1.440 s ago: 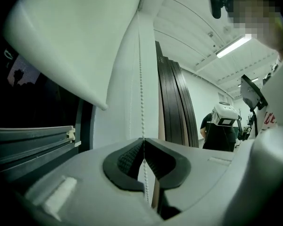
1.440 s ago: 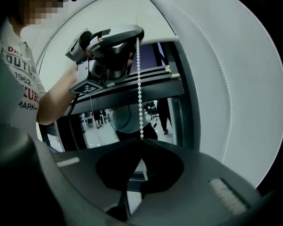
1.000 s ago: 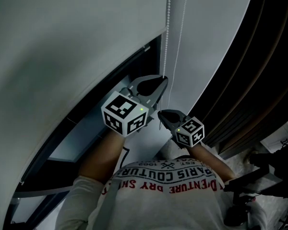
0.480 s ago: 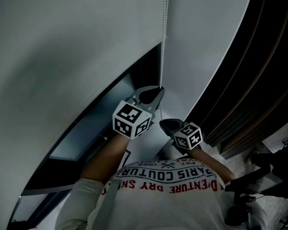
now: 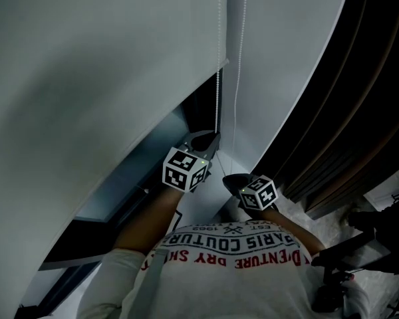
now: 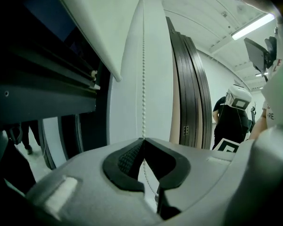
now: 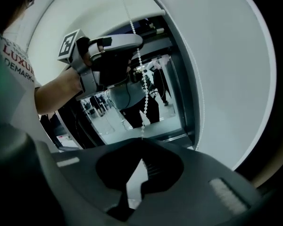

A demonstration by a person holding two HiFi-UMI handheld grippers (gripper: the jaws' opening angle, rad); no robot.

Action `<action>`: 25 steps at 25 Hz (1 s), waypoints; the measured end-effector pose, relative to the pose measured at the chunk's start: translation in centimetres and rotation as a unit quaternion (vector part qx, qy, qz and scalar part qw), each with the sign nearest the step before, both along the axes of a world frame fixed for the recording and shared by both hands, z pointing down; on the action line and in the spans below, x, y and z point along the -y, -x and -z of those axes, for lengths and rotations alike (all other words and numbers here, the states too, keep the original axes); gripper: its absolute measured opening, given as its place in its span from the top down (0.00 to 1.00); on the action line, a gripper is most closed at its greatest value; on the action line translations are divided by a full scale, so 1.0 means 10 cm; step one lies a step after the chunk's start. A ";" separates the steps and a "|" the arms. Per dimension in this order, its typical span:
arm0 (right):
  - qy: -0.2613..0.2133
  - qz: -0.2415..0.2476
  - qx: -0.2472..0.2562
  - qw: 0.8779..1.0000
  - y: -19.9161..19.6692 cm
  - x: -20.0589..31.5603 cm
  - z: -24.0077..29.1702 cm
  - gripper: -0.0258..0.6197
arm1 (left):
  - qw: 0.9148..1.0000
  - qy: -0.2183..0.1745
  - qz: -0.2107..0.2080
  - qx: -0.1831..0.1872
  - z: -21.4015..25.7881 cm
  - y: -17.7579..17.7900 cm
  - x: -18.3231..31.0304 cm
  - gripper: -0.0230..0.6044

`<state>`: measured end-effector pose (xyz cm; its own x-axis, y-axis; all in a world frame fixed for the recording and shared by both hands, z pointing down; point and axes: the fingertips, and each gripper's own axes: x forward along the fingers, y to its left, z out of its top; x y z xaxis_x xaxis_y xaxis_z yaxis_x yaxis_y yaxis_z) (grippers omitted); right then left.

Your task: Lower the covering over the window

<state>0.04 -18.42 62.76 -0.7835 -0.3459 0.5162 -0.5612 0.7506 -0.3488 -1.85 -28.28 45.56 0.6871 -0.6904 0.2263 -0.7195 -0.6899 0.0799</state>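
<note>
Closed tight, the left tongs [image 6: 144,140] and the right tongs [image 7: 142,141] each pinch the bead chain [image 6: 143,69].

Left hand-held gripper [image 6: 144,140] at 6 o'clock, jaws closed, pads pinching bead chain [image 6: 143,79]. Chain runs straight up from jaw tips toward 12 o'clock; short length also shows below pinch, between jaws. White blind [image 6: 104,18] at 11 o'clock, bottom edge slanting down to its end near the chain. Dark window frame [image 6: 42,93] at 9 o'clock. Dark curved slats [image 6: 191,93] just right of centre. Person [image 6: 232,117] in dark top at 3 o'clock. Ceiling light [image 6: 253,26] at 2 o'clock.
</note>
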 end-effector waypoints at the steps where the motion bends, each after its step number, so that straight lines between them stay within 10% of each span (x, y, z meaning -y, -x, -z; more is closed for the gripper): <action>1: 0.005 0.002 -0.003 1.000 0.00 -0.03 -0.04 0.95 | 1.000 0.006 0.003 0.002 -0.07 0.01 0.01 0.95; 17: 0.032 -0.005 -0.003 0.999 -0.05 -0.12 -0.17 0.95 | 1.000 -0.007 0.003 0.001 -0.30 -0.06 0.07 0.95; 25: 0.046 -0.019 0.001 0.999 -0.05 -0.11 -0.17 0.95 | 0.997 0.061 0.012 0.047 -0.95 0.14 0.05 0.95</action>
<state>0.54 -17.27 64.50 -0.7718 -0.3274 0.5452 -0.5882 0.6934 -0.4162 -3.21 -28.75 55.08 0.6422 -0.6700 0.3724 -0.7441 -0.6615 0.0930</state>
